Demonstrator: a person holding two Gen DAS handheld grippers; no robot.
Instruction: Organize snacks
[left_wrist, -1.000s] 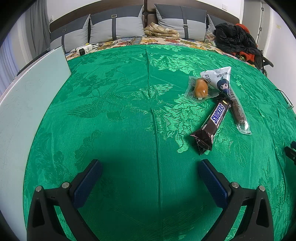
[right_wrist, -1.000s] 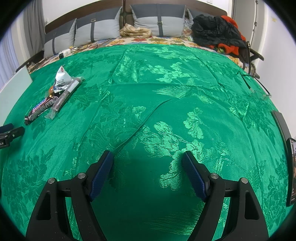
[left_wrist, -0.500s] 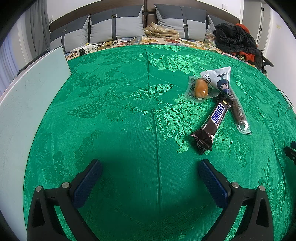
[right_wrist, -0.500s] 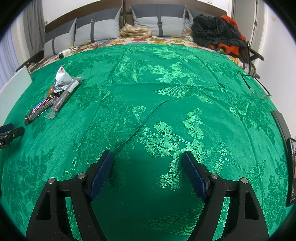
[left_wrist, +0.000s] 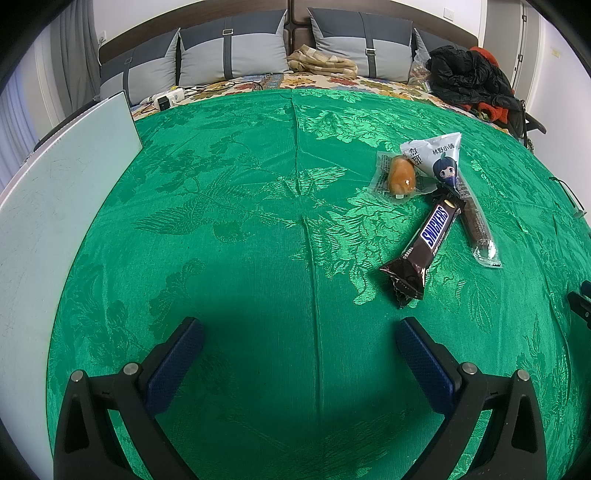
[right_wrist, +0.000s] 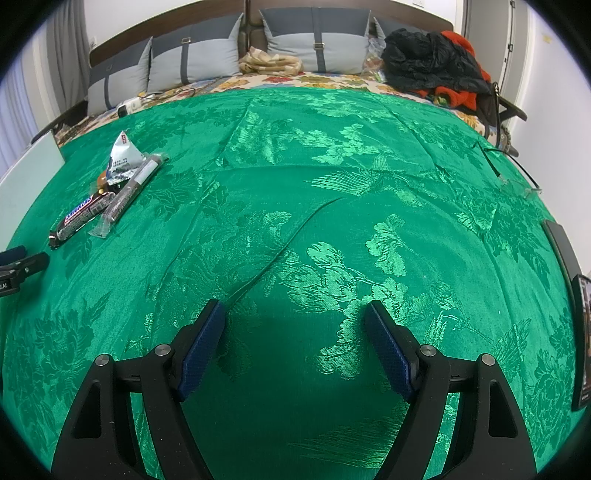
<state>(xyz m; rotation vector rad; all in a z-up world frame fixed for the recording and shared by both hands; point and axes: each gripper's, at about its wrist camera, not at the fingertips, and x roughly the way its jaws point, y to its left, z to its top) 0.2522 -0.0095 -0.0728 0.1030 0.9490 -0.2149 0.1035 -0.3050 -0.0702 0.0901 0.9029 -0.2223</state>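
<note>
Grey cushions (left_wrist: 232, 55) against a dark headboard (left_wrist: 192, 22), white walls (left_wrist: 509, 22).

Chocolate bar (left_wrist: 424, 245): we read "SNICKERS" in white letters on a blue band along its dark brown wrapper; the right wrist view shows the same word on it, smaller
White triangular packet (left_wrist: 437, 155): we see Chinese characters in dark print beside a cartoon girl's face; we read them roughly as "林野小铺", not with certainty
Clear-wrapped stick (left_wrist: 476, 225): fine print runs along it, too small for us to read
Left gripper (right_wrist: 14, 269): we make out the letters "LAI" on its black body at the frame edge
</note>
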